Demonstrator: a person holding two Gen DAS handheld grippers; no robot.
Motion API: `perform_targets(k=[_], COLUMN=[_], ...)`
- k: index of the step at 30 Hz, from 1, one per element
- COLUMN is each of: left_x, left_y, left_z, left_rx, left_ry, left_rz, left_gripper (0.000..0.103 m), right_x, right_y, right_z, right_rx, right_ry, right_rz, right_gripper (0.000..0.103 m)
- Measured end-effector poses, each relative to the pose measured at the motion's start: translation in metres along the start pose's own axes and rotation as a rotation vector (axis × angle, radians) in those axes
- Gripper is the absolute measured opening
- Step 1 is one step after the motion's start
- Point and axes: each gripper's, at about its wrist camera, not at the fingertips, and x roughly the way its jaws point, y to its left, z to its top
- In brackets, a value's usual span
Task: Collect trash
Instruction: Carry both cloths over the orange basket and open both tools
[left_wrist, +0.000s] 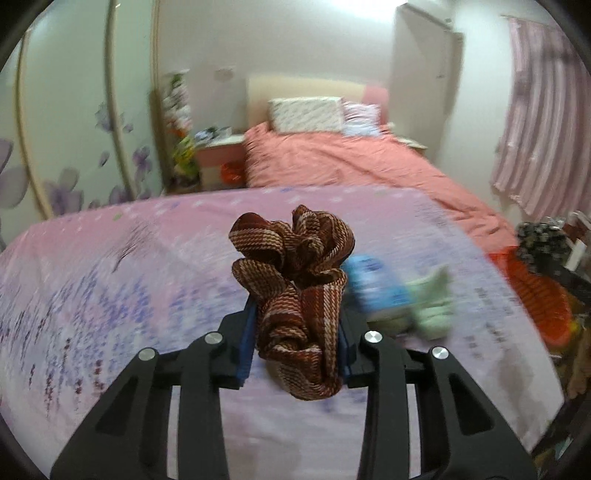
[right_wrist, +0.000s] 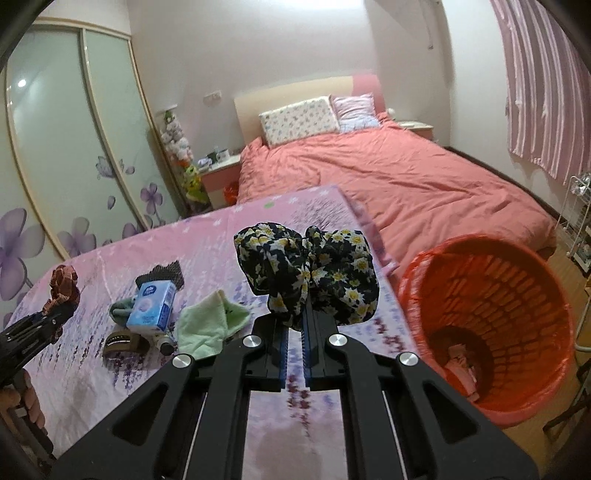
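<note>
The left gripper (left_wrist: 297, 347) clamps a brown striped scrunchie (left_wrist: 295, 291) above the pink floral table (left_wrist: 92, 295). The right gripper (right_wrist: 295, 339) pinches a black daisy-print scrunchie (right_wrist: 310, 273), left of the orange bin (right_wrist: 491, 332). Between them lie a blue tissue pack (right_wrist: 153, 306) and a green cloth (right_wrist: 210, 321); the bed (right_wrist: 388, 184) stands beyond.

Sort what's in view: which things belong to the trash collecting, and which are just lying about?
Job:
brown striped cloth in left gripper
floral cloth in right gripper
orange bin

Lying about:
tissue pack
green cloth
bed
nightstand
</note>
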Motion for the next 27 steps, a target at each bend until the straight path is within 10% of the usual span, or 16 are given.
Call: perform_targets(k=[14, 27], left_x=[-0.013, 0.05], left_y=[-0.176, -0.315], left_z=[0.018, 0.014], left_rx=[0.154, 0.231], left_ry=[-0.06, 0.042], left_rz=[-0.327, -0.542], left_gripper=[0.036, 0.036], right_x=[-0.049, -0.033], right_y=[-0.078, -0.166], right_z=[-0.001, 0.001], right_rx=[0.058, 0.212], right_ry=[-0.111, -0.097], right_rz=[-0.149, -0.182], right_gripper=[0.006, 0.006])
